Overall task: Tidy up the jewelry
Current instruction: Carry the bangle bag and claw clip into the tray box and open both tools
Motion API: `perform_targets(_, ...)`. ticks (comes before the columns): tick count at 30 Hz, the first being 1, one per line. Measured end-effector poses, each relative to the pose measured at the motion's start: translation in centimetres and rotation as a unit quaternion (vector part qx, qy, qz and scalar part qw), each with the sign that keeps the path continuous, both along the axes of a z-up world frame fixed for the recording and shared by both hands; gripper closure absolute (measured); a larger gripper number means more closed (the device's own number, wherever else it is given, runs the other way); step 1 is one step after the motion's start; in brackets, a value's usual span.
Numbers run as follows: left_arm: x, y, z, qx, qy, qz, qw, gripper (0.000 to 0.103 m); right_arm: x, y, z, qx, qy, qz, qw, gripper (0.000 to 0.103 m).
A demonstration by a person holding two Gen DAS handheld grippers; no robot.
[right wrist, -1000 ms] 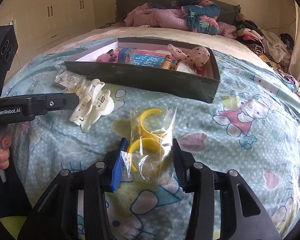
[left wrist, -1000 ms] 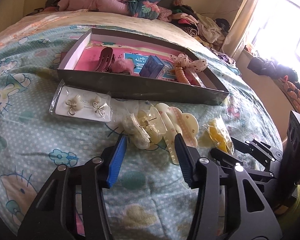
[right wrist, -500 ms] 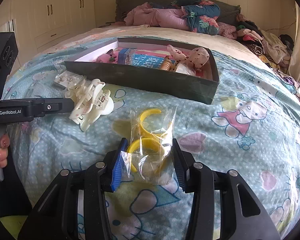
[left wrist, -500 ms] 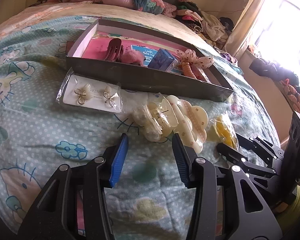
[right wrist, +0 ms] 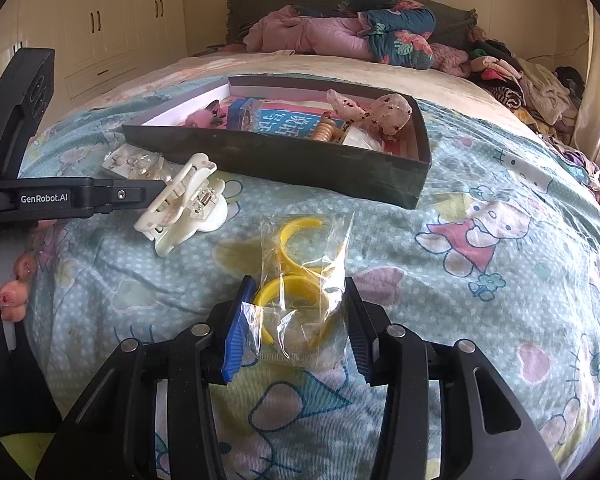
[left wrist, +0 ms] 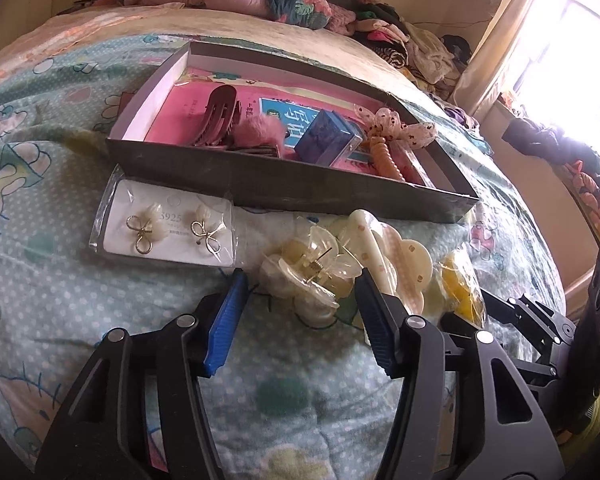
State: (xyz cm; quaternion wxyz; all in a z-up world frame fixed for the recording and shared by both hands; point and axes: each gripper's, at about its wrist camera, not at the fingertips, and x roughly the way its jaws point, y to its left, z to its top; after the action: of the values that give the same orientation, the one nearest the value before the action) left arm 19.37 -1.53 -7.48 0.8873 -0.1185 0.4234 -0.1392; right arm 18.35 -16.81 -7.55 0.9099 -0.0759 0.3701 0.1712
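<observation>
A dark shallow box [left wrist: 284, 184] [right wrist: 284, 160] lies on the bed, holding hair clips, a blue case and a bow. In front of it lie a carded pair of bow earrings [left wrist: 168, 230], a translucent cream claw clip [left wrist: 308, 276] and a larger cream dotted claw clip [left wrist: 396, 260] [right wrist: 188, 208]. My left gripper [left wrist: 300, 300] is open, its fingers either side of the translucent clip. A clear bag of yellow rings [right wrist: 304, 288] [left wrist: 460, 288] lies between the open fingers of my right gripper [right wrist: 298, 312]; the pads seem to touch the bag's edges.
The bed has a teal Hello Kitty blanket [right wrist: 500, 264]. Piled clothes and bedding [right wrist: 340, 32] lie at the far end. Wardrobes [right wrist: 100, 32] stand on the left, and a bright window [left wrist: 572, 40] on the right.
My left gripper has moved forward towards the box, so the translucent clip now sits between its fingers. The right gripper has stayed around the bag.
</observation>
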Motion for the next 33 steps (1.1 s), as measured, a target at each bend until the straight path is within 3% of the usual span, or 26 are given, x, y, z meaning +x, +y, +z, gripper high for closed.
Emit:
perform_targets(3, 0.5, -0.3, 0.1, 0.005, -0.003, -0.002, 1.0000, 0.057, 0.1, 0.1, 0.1, 0.000, -0.001, 0.002, 1.000, 0.061)
perform_targets(5, 0.7, -0.7, 0.1, 0.013, -0.008, -0.006, 0.9999, 0.064, 0.0, 0.2, 0.2, -0.001, -0.004, 0.006, 1.000, 0.061)
perform_targets(10, 0.2, -1.2, 0.3, 0.037, -0.018, -0.013, 0.9991, 0.064, -0.1, 0.1, 0.9, 0.003, -0.011, 0.009, 1.000, 0.062)
perform_targets(21, -1.8, 0.3, 3.0, 0.013, -0.046, -0.007, 0.9988, 0.064, 0.2, -0.6, 4.1, 0.020, -0.042, 0.008, 0.999, 0.062)
perform_targets(33, 1.5, 2.7, 6.2, 0.000, -0.074, 0.024, 0.9970, 0.064, 2.7, -0.5, 6.2, 0.029, -0.064, -0.008, 0.997, 0.062)
